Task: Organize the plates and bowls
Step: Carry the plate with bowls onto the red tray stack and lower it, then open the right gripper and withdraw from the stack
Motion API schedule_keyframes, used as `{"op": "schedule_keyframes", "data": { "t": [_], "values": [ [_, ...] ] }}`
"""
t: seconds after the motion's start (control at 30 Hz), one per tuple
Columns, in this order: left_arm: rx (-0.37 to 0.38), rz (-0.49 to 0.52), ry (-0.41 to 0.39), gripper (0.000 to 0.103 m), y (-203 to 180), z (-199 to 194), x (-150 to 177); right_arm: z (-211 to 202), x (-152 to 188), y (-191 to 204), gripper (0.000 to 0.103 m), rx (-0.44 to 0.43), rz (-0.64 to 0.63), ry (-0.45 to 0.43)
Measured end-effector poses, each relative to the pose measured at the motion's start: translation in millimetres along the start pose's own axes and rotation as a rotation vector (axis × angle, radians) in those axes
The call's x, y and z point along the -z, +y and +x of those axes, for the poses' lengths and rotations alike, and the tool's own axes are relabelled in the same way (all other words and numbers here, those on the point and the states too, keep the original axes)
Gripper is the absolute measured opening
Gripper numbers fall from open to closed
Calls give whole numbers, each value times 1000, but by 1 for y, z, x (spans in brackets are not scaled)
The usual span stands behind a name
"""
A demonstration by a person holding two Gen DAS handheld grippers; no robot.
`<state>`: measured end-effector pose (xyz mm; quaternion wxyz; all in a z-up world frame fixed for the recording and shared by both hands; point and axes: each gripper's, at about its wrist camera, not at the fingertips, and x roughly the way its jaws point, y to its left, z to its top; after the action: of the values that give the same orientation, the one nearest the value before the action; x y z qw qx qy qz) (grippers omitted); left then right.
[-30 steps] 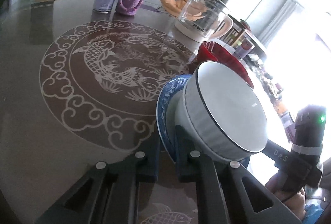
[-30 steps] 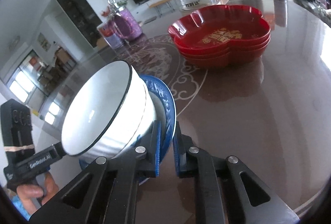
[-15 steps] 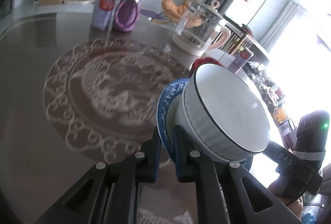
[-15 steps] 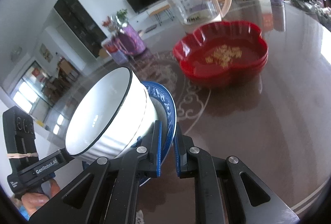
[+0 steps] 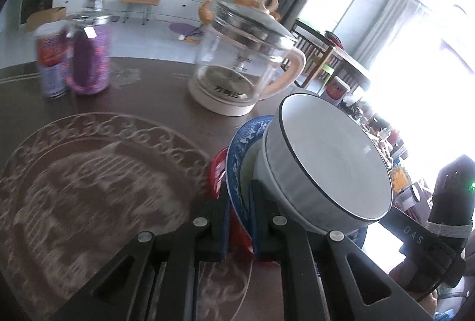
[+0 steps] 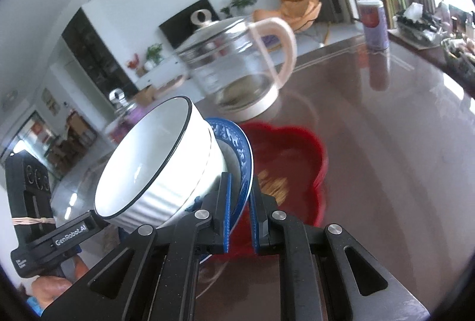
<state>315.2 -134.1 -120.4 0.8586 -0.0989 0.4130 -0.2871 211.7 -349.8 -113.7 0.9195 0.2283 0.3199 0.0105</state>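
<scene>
A blue-patterned plate carries a white bowl with a dark rim. My left gripper is shut on the plate's rim on one side, and my right gripper is shut on the rim on the opposite side, so both hold it above the table. Directly beneath and beyond the plate lies a stack of red scalloped dishes, of which only a red sliver shows in the left wrist view. Each view shows the other gripper's handle and a hand at its edge.
A glass kettle with a cream handle stands just behind the red dishes. A purple jar and a can sit at the far left, another can at the far right. The brown table bears a round white pattern.
Both grippers carried the plate with the bowl across the table and upward, toward the kettle. The red dishes, earlier well ahead, now lie under the plate.
</scene>
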Motion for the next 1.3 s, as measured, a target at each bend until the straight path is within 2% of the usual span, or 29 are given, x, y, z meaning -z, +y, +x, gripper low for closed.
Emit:
{"op": "schedule_keyframes", "data": {
  "t": [0.2,0.37,0.43,0.47,0.5,0.53,0.57,0.6,0.63,0.77,0.87,1.03,1.3],
  "values": [
    [-35,45,60,12,-2,45,1,33,-6,-29,13,58,-5,22],
    [-60,68,31,12,-1,41,3,36,2,-28,15,86,-45,18],
    [-82,76,2,19,-1,29,1,32,1,-19,20,130,-88,16],
    [-91,89,-15,31,-3,20,1,28,-1,-14,22,155,-116,0],
    [-114,104,-32,50,-6,10,2,23,-3,-10,26,181,-143,-21],
    [-141,114,-44,60,-7,2,3,14,-4,-7,33,201,-159,-41],
    [-161,123,-59,79,-8,-8,5,8,-6,-6,38,200,-157,-49],
    [-174,127,-77,87,-8,-20,8,0,-6,-6,48,200,-149,-59],
    [-185,129,-90,87,-8,-28,11,-12,-6,-7,54,194,-137,-74],
    [-251,154,-101,87,-11,-59,32,-48,13,-1,64,222,-107,-106],
    [-296,165,-108,87,-11,-77,49,-63,39,7,65,250,-114,-88],
    [-322,176,-99,87,-15,-94,68,-73,80,15,66,273,-121,-28],
    [-367,211,-94,87,-26,-109,89,-81,128,-2,67,348,-41,18]
  ]
}}
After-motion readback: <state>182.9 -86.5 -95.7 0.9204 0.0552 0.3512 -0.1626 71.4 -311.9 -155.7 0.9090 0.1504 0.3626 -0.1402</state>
